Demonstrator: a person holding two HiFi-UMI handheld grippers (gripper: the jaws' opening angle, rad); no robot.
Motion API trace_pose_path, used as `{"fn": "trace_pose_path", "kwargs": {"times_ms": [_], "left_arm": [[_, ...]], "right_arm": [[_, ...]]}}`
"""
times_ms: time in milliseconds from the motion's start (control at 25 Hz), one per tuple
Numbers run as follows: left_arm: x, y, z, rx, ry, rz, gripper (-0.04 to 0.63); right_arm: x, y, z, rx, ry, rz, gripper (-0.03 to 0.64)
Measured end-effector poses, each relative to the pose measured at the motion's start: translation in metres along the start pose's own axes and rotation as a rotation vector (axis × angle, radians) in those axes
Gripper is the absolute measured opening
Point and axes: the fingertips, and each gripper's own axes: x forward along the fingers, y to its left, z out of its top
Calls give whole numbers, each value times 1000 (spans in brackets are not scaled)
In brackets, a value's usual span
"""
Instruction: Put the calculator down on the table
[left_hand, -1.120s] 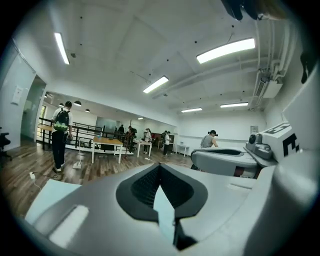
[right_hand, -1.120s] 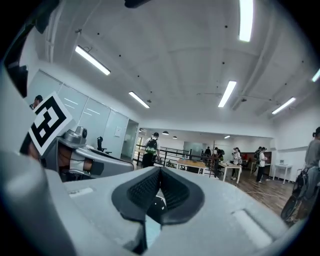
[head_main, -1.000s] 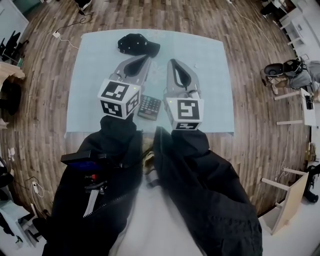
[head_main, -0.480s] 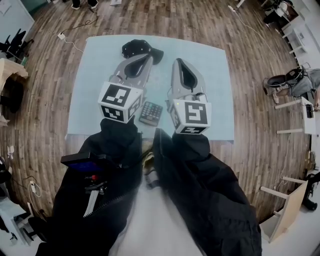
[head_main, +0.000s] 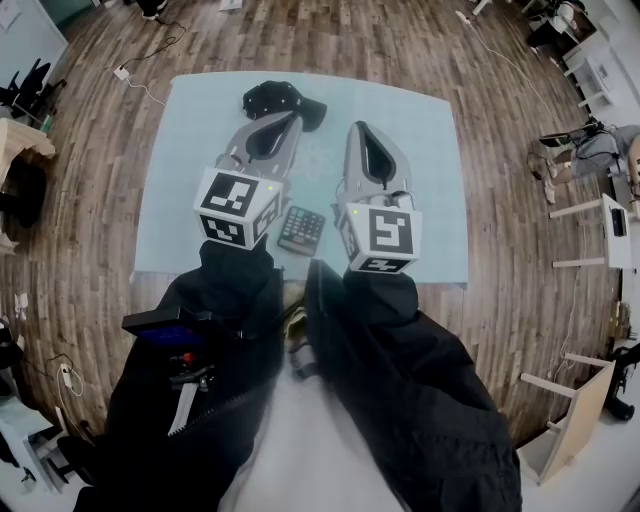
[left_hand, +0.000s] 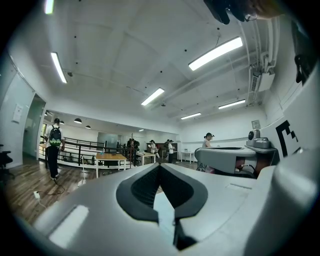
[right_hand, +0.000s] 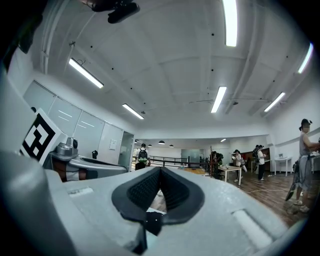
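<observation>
The dark calculator (head_main: 300, 229) lies flat on the pale blue table (head_main: 430, 200), close to its near edge, between the two marker cubes. My left gripper (head_main: 288, 114) hovers above the table to the calculator's left, pointing away from me, jaws shut with nothing between them. My right gripper (head_main: 357, 126) hovers to the calculator's right, also shut and holding nothing. In the left gripper view the left gripper (left_hand: 159, 165) shows its tips meeting, and in the right gripper view the right gripper (right_hand: 160, 169) shows the same. Neither touches the calculator.
A black cap (head_main: 262, 98) lies at the table's far side, just beyond the left gripper's tips. Wooden floor surrounds the table, with a cable and power strip (head_main: 124, 72) at far left and furniture (head_main: 585, 150) at right. People (left_hand: 54, 145) and tables (left_hand: 111, 159) stand across the room.
The right gripper has lifted a little above the table. The calculator has stayed lying on the table, and both jaws have stayed shut.
</observation>
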Motion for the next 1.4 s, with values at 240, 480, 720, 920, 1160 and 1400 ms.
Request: {"fn": "trace_pose_path", "kwargs": {"times_ms": [240,480,720,920,1160,1400], "left_arm": [[-2,2,2,3,-8,1,2],[-1,0,-2,-2,-2,-3,2],[-1,0,-4,-6,1,-6,2],[-1,-1,-4,-10,-1,-6,2],[-1,-1,-6,-14,3,-5,2],[0,-4,-8,-14,14,-13,2]], "right_arm": [[1,2,-1,-1,2,-1,0],[-1,1,-2,-1,2,-6,0],[-2,0,-3,-5,0,-12,0],[-4,-1,-2,-3,2,-16,0],[-5,-1,-2,-4,5,-17,0],[-7,-4,-3,-9,11,-22,0]]}}
